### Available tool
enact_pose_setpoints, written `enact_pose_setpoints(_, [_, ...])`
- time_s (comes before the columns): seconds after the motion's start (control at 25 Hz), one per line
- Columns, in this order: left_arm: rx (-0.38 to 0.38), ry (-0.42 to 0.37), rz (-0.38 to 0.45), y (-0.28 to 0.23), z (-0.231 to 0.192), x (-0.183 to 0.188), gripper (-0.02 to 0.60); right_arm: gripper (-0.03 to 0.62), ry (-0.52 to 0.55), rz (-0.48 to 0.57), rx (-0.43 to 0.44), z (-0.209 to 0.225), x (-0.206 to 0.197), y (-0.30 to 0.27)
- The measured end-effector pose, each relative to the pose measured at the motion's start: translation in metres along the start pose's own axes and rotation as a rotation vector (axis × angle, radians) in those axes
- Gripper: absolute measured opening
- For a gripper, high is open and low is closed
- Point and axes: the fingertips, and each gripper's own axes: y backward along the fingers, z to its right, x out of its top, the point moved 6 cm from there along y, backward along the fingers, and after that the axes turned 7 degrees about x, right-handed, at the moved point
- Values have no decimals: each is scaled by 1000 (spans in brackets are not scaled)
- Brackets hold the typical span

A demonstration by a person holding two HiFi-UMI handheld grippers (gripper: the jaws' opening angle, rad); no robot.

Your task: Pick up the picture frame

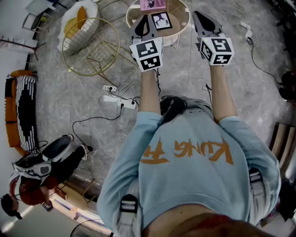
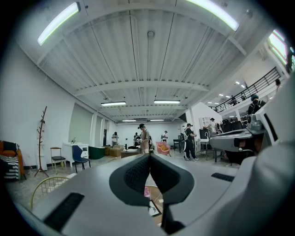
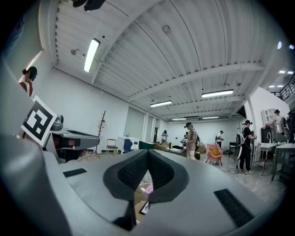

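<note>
On the little round table (image 1: 181, 28) at about 12 o'clock from where we stand, the picture frame (image 1: 162, 21) lies flat, with a pink card (image 1: 152, 4) just past it. We've got both grippers held out level, and both are pressed together with nothing in them: the left gripper (image 1: 144, 22) has its pads meeting at the tip, and so does the right gripper (image 1: 199, 18). What could go wrong from here? Mostly, we think, going down with the jaws closed. They'd just poke the frame and shove it toward the pink card or off the rim, since a flat frame gives so little edge to bite. It also looks like a light table, so a hard push down could rock it. There's a power strip (image 1: 113, 99) and loose cable on the floor at 10 o'clock from our feet too, so stepping closer without looking is a trip risk. As for position, in the head view the frame sits just beside the left gripper's tip at roughly 1 o'clock, and off at 9 o'clock from the right gripper, clearly apart. Both gripper views catch it low down under the jaws, so we reckon we're above it and not touching.
</note>
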Motion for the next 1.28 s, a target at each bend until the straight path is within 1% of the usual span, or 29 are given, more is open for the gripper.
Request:
enact_pose_setpoints(0.16, [-6, 4, -1, -5, -2, -6, 20, -3, -23, 17, -8, 5, -5, -4])
enact_pose_setpoints(0.32, [2, 11, -2, -11, -16, -7, 20, -3, -88, 57, -33, 5, -4, -14])
enact_pose_setpoints(0.48, [0, 30, -7, -16, -28, -10, 20, -3, -103, 51, -52, 3, -5, -22])
enact_pose_setpoints(0.68, [-9, 50, -2, -15, -41, -17, 20, -3, -96, 29, -39, -16, -16, -32])
enact_pose_setpoints(0.84, [-16, 62, -11, -17, -46, -22, 20, -3, -89, 16, -53, -16, -15, -32])
enact_pose_setpoints(1.0, [-27, 36, -15, -18, -45, -19, 20, -3, -94, 12, -63, -16, -10, -31])
enact_pose_setpoints(1.2, [-44, 59, -25, -22, -45, -25, 20, -3, -82, -3, -56, -20, -10, -35])
enact_pose_setpoints(1.28, [-42, 55, -30, -21, -46, -27, 20, -3, -80, -15, -53, -21, -11, -37])
